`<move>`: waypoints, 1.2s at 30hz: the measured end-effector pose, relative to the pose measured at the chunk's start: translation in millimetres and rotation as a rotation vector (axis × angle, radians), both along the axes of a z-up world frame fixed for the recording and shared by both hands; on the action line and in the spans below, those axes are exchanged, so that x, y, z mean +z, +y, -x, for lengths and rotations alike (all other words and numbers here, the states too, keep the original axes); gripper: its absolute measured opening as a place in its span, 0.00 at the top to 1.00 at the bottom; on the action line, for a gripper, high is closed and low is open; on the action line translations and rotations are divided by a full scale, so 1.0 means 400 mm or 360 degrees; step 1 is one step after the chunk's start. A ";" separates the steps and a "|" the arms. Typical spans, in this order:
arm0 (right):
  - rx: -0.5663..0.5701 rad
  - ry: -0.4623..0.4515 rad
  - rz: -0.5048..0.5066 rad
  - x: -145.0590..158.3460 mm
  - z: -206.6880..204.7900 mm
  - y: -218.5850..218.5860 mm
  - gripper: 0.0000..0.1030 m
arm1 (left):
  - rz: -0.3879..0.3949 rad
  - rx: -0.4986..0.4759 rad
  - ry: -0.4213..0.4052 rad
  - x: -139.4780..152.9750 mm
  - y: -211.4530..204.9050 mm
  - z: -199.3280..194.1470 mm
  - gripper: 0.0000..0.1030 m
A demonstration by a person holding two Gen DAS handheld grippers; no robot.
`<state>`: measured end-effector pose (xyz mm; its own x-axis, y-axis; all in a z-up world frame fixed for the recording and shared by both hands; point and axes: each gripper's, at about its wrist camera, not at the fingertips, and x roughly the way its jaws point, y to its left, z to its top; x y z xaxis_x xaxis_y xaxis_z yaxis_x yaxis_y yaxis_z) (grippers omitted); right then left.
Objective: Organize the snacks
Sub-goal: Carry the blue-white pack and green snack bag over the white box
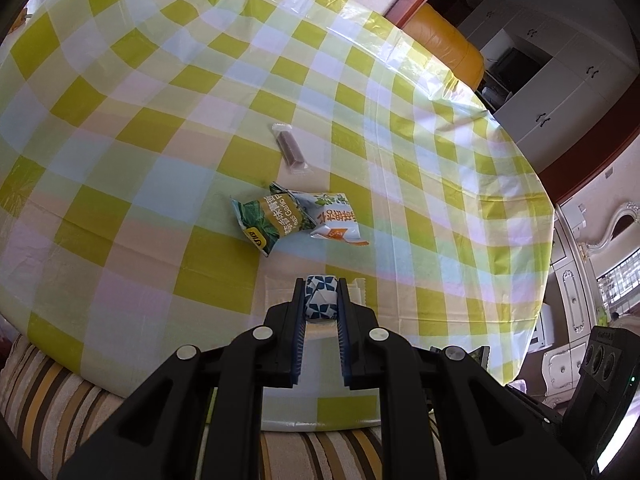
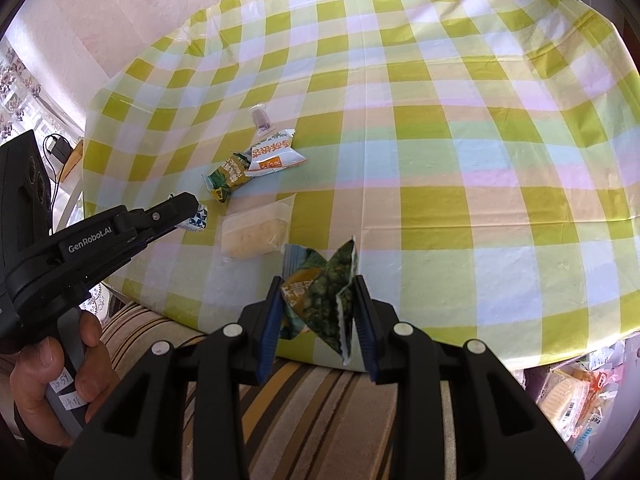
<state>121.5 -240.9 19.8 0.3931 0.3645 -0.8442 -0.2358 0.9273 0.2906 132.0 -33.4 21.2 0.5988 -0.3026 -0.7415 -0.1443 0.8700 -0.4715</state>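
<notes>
Right wrist view: right fingers [image 2: 316,304] clamp a green packet [image 2: 320,296]; left fingers [image 1: 321,298] pinch a blue-patterned candy [image 1: 320,294]; the snack pile [image 1: 296,216] lies just ahead on the worktop [image 1: 400,200].

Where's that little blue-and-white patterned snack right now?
The blue-and-white snack is pinched in the left gripper, near the table's front edge, beside the pale cake packet.

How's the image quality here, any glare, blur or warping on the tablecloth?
Left wrist view: sharp, the tablecloth checks bowed by the fisheye, glare on its far creased edge. Right wrist view: same bowing, dark corners, sheen across the cloth's far side, no evident blur.
</notes>
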 end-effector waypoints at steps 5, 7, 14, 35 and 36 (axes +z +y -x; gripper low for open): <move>-0.0059 -0.0017 -0.0016 0.009 0.011 -0.052 0.67 | -0.0015 -0.0112 -0.0004 0.010 -0.070 0.000 0.86; -0.0093 -0.0024 -0.0021 0.012 0.016 -0.083 0.67 | -0.0016 -0.0159 0.0000 0.011 -0.102 -0.002 0.86; -0.0257 -0.0043 -0.0005 0.021 0.047 -0.226 0.67 | -0.0020 -0.0372 0.0008 0.020 -0.240 0.002 0.86; -0.0752 0.0191 0.0177 -0.101 0.328 -0.648 0.67 | -0.0073 -0.1453 0.0237 -0.025 -0.767 0.164 0.86; -0.0778 0.0214 0.0178 -0.115 0.344 -0.664 0.67 | -0.0086 -0.1493 0.0249 -0.031 -0.789 0.172 0.86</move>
